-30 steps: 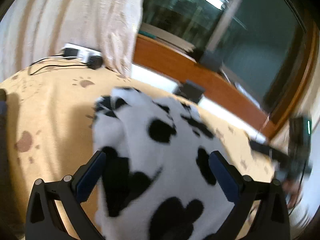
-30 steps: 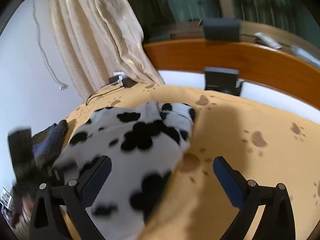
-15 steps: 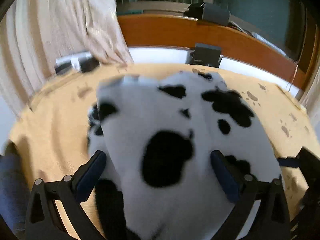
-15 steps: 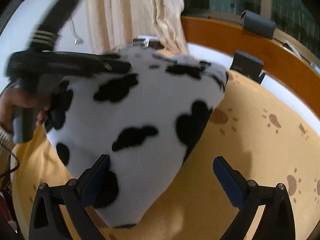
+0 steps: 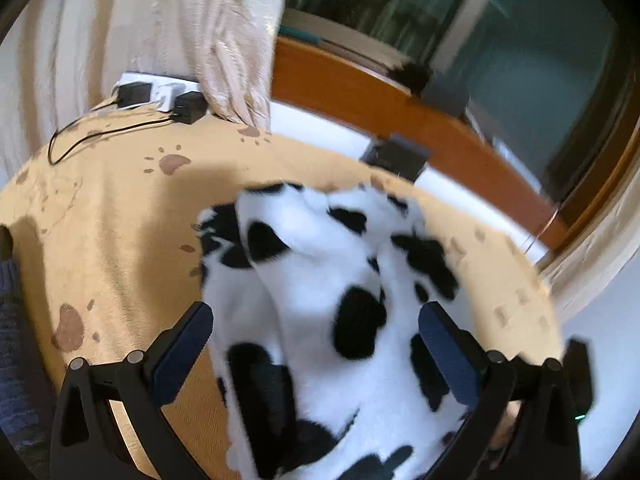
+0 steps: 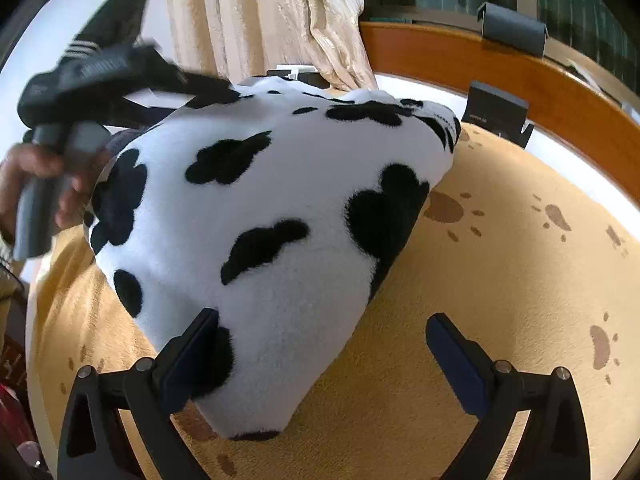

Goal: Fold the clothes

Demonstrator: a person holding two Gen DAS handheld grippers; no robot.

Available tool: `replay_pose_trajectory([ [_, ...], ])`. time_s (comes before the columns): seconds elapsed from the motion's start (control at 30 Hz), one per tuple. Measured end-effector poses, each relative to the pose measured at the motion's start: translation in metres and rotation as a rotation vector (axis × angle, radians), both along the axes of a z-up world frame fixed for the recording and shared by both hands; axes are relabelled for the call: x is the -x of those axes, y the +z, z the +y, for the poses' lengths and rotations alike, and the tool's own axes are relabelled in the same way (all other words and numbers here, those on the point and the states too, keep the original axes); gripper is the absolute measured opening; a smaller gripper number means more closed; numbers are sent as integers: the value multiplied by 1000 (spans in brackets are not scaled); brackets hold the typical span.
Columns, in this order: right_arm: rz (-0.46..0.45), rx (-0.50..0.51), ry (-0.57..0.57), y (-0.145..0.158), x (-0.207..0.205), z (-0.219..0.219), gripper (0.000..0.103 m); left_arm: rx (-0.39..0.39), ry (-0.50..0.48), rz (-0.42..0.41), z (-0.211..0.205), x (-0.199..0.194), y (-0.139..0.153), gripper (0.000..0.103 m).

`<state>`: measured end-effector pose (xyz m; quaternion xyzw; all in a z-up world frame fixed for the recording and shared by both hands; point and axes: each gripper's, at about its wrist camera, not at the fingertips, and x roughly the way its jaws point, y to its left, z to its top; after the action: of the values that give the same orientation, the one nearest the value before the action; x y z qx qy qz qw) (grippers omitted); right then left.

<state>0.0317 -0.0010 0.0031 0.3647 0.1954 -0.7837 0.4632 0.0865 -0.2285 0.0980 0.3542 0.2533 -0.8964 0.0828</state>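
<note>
— Left hand-held gripper (image 5: 316, 314) spread wide, blue pads either side of the cow-print fleece (image 5: 312, 280), no pinch on it afaict. Hovering low over the bunched-up part, toward the near edge of the bed.

— Yep, same read. Right hand-held gripper (image 6: 323, 320) gaping wide too, holding nothing. Left pad (image 6: 188, 360) touching the near corner of the fleece, right pad over bare paw-print blanket (image 6: 520, 280).

— And the fleece itself?

— Humped up on the bed, pointed corner toward the right wrist camera, far end reaching toward the curtain (image 6: 272, 20) and the wooden ledge (image 6: 460, 56). Can't tell whether lifted or just piled.

— Hand (image 6: 36, 184) wrapped round a grey handle over at the left edge of that view, just beside the fleece. Pretty blurred though.

— Also a power strip (image 5: 160, 92) with black plugs at the far left corner of the bed, under the curtain, well apart from the fleece. Black cable trailing off it across the blanket.
</note>
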Motion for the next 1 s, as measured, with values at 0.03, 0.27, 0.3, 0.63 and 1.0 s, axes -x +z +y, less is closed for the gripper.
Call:
replay_pose_trajectory([
  [0.03, -7, 2, 0, 0, 1, 0, 103, -6, 23, -5, -6, -2, 1, 103],
  [0.27, -4, 3, -6, 1, -3, 1, 103, 23, 47, -73, -9, 1, -7, 103],
  [0.3, 1, 2, -7, 1, -4, 1, 103, 33, 31, -97, -6, 5, -12, 103],
  [0.63, 1, 6, -10, 2, -4, 1, 103, -258, -13, -123, -25, 16, -55, 103],
  [1.0, -39, 17, -10, 1, -1, 3, 103, -434, -118, -64, -45, 20, -73, 103],
])
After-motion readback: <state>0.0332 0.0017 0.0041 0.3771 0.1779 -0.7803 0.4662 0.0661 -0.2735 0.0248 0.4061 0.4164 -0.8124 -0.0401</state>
